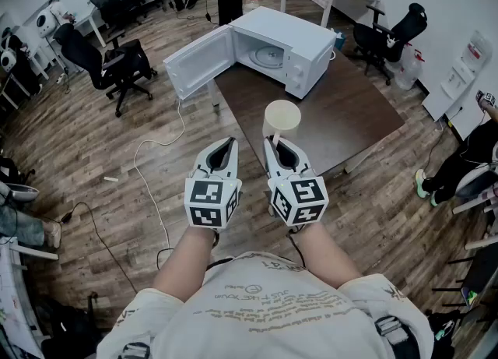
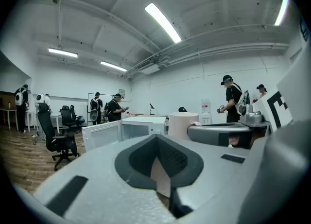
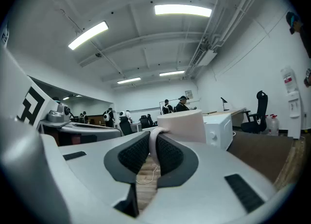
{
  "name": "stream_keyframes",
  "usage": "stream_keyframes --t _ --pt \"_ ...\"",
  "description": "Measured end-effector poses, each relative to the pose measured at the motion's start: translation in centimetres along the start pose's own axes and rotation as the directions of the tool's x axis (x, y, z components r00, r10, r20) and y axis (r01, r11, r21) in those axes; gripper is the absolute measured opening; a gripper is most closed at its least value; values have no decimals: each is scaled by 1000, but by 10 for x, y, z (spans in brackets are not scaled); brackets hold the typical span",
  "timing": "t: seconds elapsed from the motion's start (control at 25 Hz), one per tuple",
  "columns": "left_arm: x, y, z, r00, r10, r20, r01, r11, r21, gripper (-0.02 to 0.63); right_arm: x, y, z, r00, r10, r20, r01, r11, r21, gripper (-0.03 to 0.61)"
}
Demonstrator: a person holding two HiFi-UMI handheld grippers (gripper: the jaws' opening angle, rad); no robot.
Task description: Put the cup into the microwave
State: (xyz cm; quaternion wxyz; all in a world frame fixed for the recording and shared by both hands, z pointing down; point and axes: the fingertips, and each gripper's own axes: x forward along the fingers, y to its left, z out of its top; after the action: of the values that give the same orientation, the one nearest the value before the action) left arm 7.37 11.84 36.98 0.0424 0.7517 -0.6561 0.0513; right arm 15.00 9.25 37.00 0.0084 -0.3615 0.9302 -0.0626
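Bright overhead strip lights (image 3: 182, 9); fisheye-warped edges, dark vignetted corners

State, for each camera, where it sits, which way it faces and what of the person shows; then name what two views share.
Head view: on the head, looking steeply down at left gripper, right gripper, cup and open microwave; forearms and shirt show.
Left gripper view: on the left gripper, facing along its shut jaws toward the microwave; right gripper at right.
Right gripper view: on the right gripper, facing along jaws shut on the cup's handle.
Shared: both gripper views show cup and microwave.
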Motion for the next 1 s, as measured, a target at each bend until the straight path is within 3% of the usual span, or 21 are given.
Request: stream_keyframes --t 0.56,1.0 --pt "6 -14 -2 1000 14 -6 -14 1000 -6 14 -7 -14 5 999 10 31 -10 1000 8 45" --pt "42 5 -6 1000 -18 4 18 1000 -10 14 28 -24 3 999 16 50 -15 1000 -10 44"
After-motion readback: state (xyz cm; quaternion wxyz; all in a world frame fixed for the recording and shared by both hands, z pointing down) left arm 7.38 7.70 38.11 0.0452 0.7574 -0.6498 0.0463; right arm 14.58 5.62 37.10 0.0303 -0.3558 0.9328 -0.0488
